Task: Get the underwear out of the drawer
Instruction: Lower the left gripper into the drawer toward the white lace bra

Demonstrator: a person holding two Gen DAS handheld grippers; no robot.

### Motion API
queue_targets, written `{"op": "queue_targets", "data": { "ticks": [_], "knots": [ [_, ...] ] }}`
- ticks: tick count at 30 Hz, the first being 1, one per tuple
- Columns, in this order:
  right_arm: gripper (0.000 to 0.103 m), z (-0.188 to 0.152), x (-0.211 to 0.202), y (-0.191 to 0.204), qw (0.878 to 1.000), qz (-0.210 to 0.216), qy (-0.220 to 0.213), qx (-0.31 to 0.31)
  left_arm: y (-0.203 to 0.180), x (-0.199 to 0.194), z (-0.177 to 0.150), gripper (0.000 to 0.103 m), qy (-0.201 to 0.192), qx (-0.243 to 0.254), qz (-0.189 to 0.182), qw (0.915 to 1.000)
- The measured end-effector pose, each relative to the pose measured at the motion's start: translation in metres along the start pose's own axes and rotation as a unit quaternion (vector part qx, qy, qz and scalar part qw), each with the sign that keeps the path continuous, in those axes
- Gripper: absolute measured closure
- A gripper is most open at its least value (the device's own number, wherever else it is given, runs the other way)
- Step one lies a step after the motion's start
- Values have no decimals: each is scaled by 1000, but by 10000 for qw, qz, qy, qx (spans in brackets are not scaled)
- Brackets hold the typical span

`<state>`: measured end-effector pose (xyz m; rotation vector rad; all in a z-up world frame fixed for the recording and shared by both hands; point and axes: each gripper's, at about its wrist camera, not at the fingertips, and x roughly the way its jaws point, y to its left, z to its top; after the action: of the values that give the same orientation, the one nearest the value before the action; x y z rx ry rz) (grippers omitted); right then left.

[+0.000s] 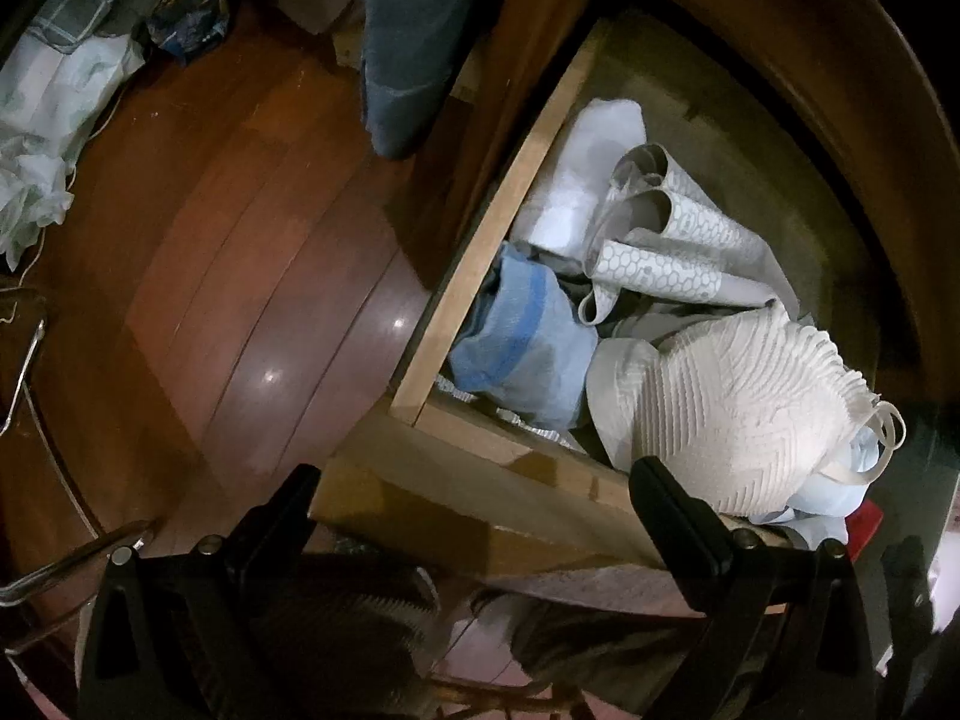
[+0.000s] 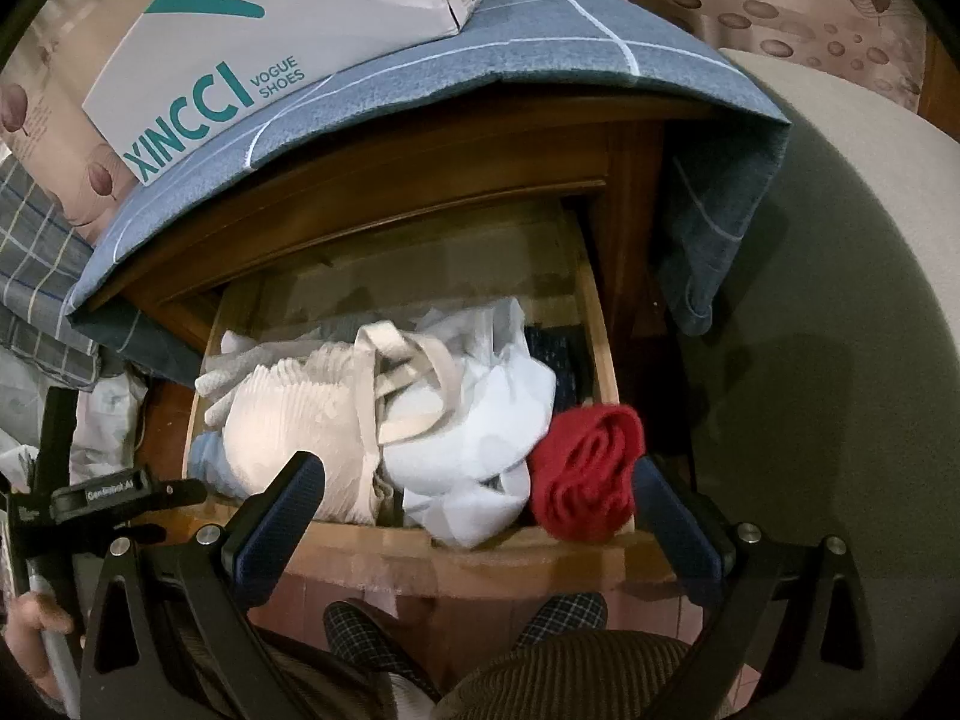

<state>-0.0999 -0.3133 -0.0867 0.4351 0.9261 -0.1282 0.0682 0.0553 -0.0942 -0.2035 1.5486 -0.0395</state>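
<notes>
1. The drawer [image 2: 480, 552] of a wooden nightstand [image 2: 420, 204] stands pulled open, its front rail at 6 o'clock in the right wrist view and its contents piled loosely inside.
2. The underwear sits in that drawer: a cream ribbed bra [image 2: 300, 414] lies toward 9 o'clock in the right wrist view, its straps looped over a white garment [image 2: 480, 450] at the centre, and a red rolled piece [image 2: 588, 474] rests against the front rail toward 4 o'clock.
3. In the left wrist view the same cream ribbed bra [image 1: 744, 420] fills the near corner at 4 o'clock, a blue folded garment [image 1: 522, 348] lies beside it at the centre, and white honeycomb-patterned rolls [image 1: 666, 246] lie behind, toward 1 o'clock.
4. The left hand-held gripper [image 1: 474, 492] hovers over the drawer's front corner with its fingers spread wide apart, gripping nothing; its right finger is just in front of the bra.
5. The right hand-held gripper [image 2: 480, 492] hangs above the front rail, fingers likewise spread wide and empty, one at each side of the clothing pile.
6. A blue checked cloth [image 2: 480, 60] covers the nightstand top, and a white shoe box [image 2: 240, 42] printed "XINCCI VOGUE SHOES" stands on it at 11 o'clock.
7. The wooden floor [image 1: 240, 240] shows at 9 o'clock in the left wrist view.
</notes>
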Motion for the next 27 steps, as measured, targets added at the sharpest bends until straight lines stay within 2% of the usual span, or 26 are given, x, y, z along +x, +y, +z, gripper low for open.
{"op": "queue_targets", "data": {
  "ticks": [12,16,21,27],
  "knots": [
    [1,-2,0,0,10000,56,-13,16,-20,-12,5,1,-460,573,438,9963],
    [1,-2,-1,1,10000,72,-21,-27,-31,-32,2,1,-834,910,524,9910],
    [1,-2,-1,1,9999,121,-42,8,-41,-70,-2,1,-1198,1385,212,9829],
    [1,-3,-4,4,9999,84,-79,-54,-74,-71,-8,1,-1016,2063,-274,9728]
  ]
}}
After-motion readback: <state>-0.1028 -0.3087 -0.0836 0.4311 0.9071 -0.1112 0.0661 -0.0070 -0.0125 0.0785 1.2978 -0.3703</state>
